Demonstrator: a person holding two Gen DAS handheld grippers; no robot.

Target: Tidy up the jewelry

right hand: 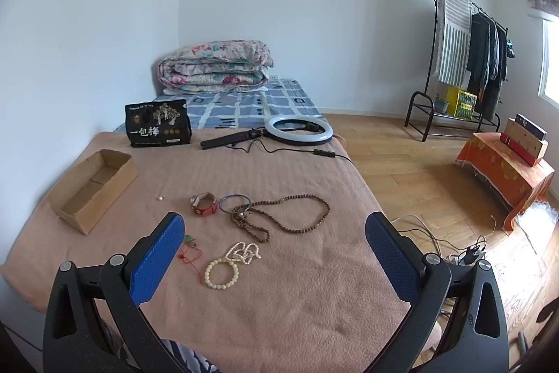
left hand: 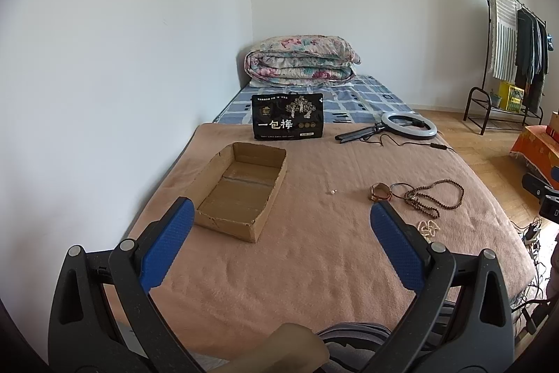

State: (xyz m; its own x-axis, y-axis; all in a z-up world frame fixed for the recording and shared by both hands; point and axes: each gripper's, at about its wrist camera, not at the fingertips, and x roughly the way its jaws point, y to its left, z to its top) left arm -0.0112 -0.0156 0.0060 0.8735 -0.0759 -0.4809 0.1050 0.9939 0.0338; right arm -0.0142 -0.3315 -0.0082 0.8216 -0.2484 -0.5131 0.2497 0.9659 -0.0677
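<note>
The right gripper point(right hand: 274, 235) hangs over the blanket point(right hand: 297, 296), fingers wide apart and empty; the left gripper point(left hand: 282, 222) likewise. Pearl bracelet point(right hand: 221, 273), bead necklace point(right hand: 283, 215), bangle point(right hand: 234, 201) and watch point(right hand: 203, 204) lie loose (one red-corded piece is half hidden, perhaps a pendant). The box point(left hand: 241, 187) sits well left.

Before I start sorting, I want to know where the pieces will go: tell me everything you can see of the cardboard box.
The cardboard box is a shallow, open-topped tray of plain brown corrugated board, rectangular, with low walls and rough, slightly torn edges at its near rim. Nothing lies inside it; a seam or tape line crosses its floor. It sits flat on the pinkish-brown blanket towards the wall side of the bed, apart from the jewelry. A tiny pale bead lies on the blanket between them. Nothing touches the box but the blanket.
</note>
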